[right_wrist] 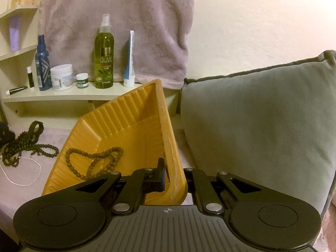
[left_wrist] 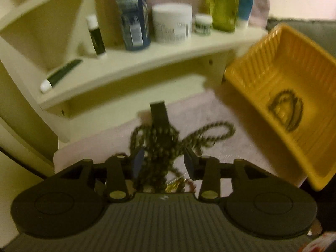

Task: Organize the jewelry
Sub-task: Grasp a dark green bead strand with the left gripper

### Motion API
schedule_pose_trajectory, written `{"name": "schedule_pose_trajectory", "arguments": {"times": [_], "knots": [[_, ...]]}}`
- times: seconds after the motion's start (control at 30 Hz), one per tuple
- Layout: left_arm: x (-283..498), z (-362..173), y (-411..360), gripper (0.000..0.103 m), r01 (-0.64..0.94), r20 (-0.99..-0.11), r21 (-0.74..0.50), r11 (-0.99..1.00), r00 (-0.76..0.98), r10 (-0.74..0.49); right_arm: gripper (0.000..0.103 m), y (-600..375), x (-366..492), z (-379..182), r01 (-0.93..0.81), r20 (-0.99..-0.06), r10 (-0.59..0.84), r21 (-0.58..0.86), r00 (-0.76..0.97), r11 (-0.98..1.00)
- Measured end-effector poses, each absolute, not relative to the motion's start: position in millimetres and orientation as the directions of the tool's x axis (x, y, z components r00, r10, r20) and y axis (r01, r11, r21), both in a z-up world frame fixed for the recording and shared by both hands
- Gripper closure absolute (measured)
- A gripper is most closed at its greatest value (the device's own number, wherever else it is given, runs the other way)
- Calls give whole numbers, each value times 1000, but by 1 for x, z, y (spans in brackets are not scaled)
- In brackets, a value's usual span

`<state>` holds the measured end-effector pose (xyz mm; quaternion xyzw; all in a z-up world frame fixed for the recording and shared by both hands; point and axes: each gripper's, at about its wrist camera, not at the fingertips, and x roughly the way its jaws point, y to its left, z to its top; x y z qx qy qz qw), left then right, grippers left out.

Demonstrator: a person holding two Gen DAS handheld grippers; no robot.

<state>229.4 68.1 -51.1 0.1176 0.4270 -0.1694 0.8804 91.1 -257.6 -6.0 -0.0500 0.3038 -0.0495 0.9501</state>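
The right gripper (right_wrist: 175, 180) is clamped shut on the near wall of a yellow ribbed tray (right_wrist: 117, 113), one finger inside the wall and the other outside, and holds the tray tipped up on a pinkish cloth (right_wrist: 25, 191). Inside the tray lies one dark bead necklace (right_wrist: 92, 163), round matte brown beads strung in loose overlapping loops on the tray floor. The left gripper (left_wrist: 163, 161) hangs over a tangled heap of dark bead strands (left_wrist: 168, 138) on the cloth, to the left of the tray; its jaws stand partly apart with the strands between them, the pads not pressing on the beads (this view is blurred, so fine detail is lost). A dark clip-like piece (left_wrist: 158, 113) sticks up at the far side of the heap, and something gold (left_wrist: 174, 185) glints at the near edge. A thin silvery chain (right_wrist: 27, 176) lies on the cloth just in front of the heap. Behind, a cream shelf (right_wrist: 63, 95) carries bottles and jars, and a grey cushion (right_wrist: 262, 121) sits right of the tray
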Motion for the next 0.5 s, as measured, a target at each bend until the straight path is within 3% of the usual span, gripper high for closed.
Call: {"name": "schedule_pose_trajectory", "arguments": {"times": [0.33, 0.37, 0.43, 0.5], "knots": [[242, -86, 70, 63, 414, -815, 110, 904, 558, -157, 97, -257, 92, -9, 73, -582, -145, -146, 800, 987], [242, -86, 71, 65, 411, -814, 103, 906, 558, -161, 97, -257, 92, -9, 72, -582, -145, -148, 800, 986], [242, -84, 72, 87, 406, -818, 83, 910, 550, -171, 97, -257, 92, -9, 72, -582, -145, -146, 801, 987], [241, -81, 72, 90, 401, -818, 86, 912, 551, -165, 97, -256, 92, -9, 71, -580, -145, -149, 802, 986]]}}
